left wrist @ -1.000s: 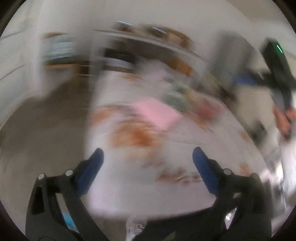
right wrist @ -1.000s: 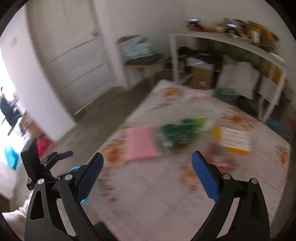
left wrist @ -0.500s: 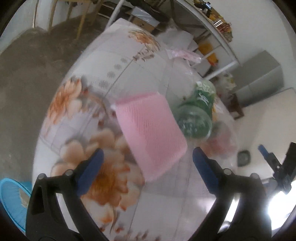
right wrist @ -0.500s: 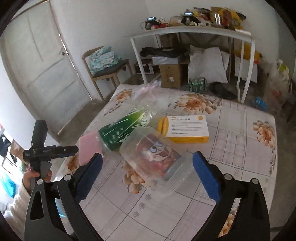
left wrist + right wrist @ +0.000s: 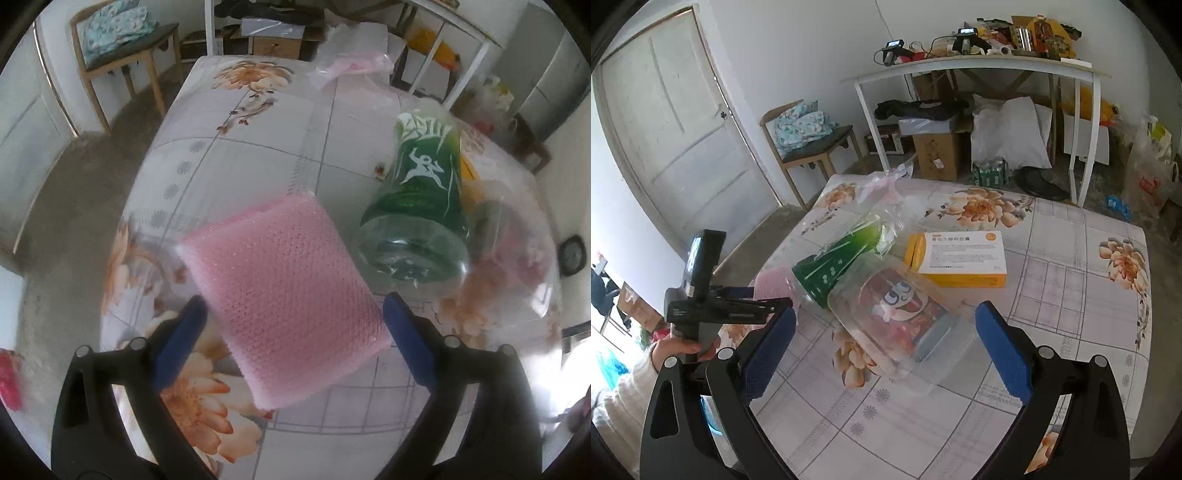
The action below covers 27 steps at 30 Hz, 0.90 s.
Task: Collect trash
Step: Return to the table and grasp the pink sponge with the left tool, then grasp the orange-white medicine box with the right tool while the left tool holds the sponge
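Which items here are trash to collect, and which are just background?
Trash on the floral table:
pink bubble-wrap pad
green-labelled clear plastic bottle
clear plastic cartoon-print container
yellow-and-white cardboard box
crumpled clear plastic bag

Background:
wooden chair
white shelf table
brown carton

A white panelled door [image 5: 676, 147] is standing closed in the white wall [image 5: 812, 48] at 10 o'clock of the right wrist view. A wooden chair [image 5: 809, 147] is standing beside it, carrying folded blue cloth [image 5: 801, 123]. At 12 o'clock a white side table [image 5: 979, 68] is holding many small things, and under it a cardboard box [image 5: 936, 151] and white sacks [image 5: 1008, 133] are sitting on the grey concrete floor [image 5: 66, 192]. The flowered tablecloth [image 5: 1082, 266] is covering the big table in the middle. Strong daylight is coming in at 8 o'clock. In the left wrist view the chair [image 5: 122, 51] is showing at 11 o'clock.
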Each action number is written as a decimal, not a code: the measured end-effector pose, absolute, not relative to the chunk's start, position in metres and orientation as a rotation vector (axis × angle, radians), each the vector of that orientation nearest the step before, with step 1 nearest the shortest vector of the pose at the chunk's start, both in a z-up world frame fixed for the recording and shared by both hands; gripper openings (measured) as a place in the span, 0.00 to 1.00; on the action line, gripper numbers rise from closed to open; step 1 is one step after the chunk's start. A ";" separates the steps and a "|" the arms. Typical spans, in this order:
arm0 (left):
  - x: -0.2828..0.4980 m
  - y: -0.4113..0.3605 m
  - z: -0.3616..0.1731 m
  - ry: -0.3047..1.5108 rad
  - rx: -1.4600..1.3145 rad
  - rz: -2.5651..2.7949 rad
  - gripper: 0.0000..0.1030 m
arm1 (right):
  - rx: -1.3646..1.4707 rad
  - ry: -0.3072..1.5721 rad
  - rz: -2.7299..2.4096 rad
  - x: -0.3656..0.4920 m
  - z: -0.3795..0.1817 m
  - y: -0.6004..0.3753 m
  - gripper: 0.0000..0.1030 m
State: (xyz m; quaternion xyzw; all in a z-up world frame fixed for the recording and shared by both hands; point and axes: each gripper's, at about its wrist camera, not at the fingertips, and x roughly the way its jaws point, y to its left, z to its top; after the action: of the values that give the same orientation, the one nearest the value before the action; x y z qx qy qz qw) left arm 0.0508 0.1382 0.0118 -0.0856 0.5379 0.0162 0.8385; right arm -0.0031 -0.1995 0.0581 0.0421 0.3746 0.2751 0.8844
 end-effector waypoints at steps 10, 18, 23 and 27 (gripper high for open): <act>0.049 0.131 0.011 1.140 -0.098 -0.014 0.79 | 0.150 0.803 0.484 0.018 0.057 -0.224 0.92; 0.035 0.141 0.010 1.156 -0.132 -0.079 0.77 | 0.048 0.977 0.455 0.126 0.027 -0.228 0.93; 0.029 0.142 0.010 1.153 -0.118 -0.099 0.77 | 0.050 1.079 0.488 0.172 -0.003 -0.224 0.93; 0.028 0.148 0.009 1.165 -0.142 -0.118 0.77 | -0.286 1.000 0.549 0.164 -0.006 -0.207 0.93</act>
State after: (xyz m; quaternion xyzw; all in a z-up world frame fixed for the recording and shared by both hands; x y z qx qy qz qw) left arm 0.0281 0.1477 0.0090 -0.0669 0.5494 -0.0557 0.8310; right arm 0.1641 -0.2067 -0.0061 -0.1350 0.4717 0.2590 0.8320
